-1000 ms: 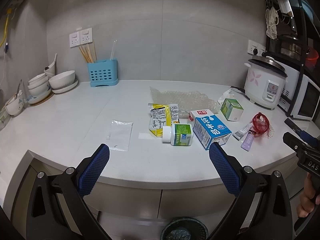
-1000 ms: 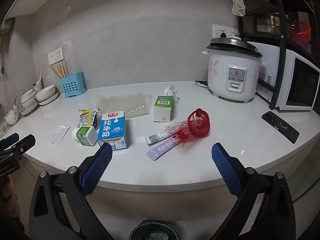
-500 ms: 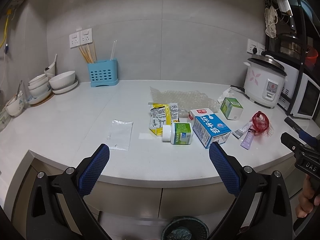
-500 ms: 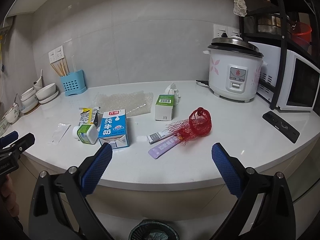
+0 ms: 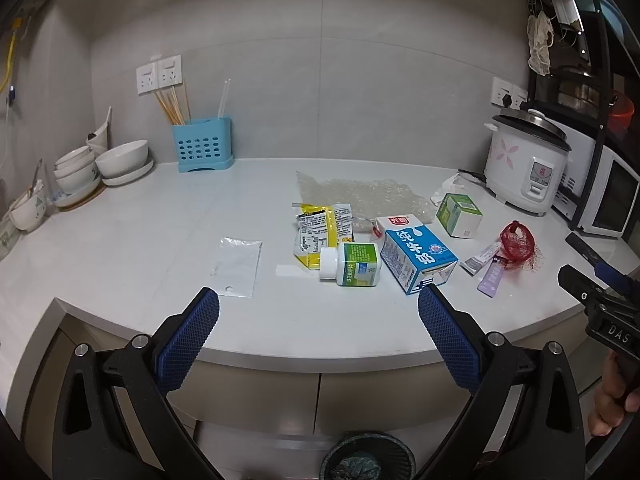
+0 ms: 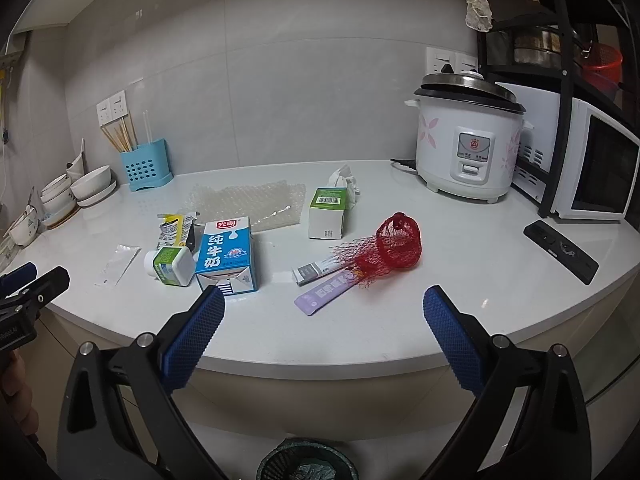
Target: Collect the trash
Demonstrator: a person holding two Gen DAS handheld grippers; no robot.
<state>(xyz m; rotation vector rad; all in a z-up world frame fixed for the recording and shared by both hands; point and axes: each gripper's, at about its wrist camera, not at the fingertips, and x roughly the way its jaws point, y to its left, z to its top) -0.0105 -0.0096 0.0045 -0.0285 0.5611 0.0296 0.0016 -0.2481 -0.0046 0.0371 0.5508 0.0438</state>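
Observation:
Trash lies scattered on a white counter (image 5: 120, 248): a blue milk carton (image 5: 416, 256) on its side, a white bottle with a green label (image 5: 352, 269), a yellow wrapper (image 5: 320, 232), a clear plastic bag (image 5: 236, 266), bubble wrap (image 5: 360, 196), a green-and-white box (image 6: 327, 218), a red mesh net (image 6: 396, 242), and a purple sachet (image 6: 324, 295). My left gripper (image 5: 318, 304) hangs open in front of the counter edge, empty. My right gripper (image 6: 323, 307) is open too, facing the purple sachet. A dark bin (image 6: 308, 462) sits on the floor below.
A rice cooker (image 6: 468, 142) and a microwave (image 6: 592, 168) stand at the right. A black remote (image 6: 560, 250) lies near the right edge. Bowls (image 5: 116, 160) and a blue utensil holder (image 5: 202, 144) are at the back left. A hand (image 5: 612, 396) holds the other gripper.
Both grippers have drifted very slightly; the scene shifts a little. Nothing on the counter has moved and both stay open.

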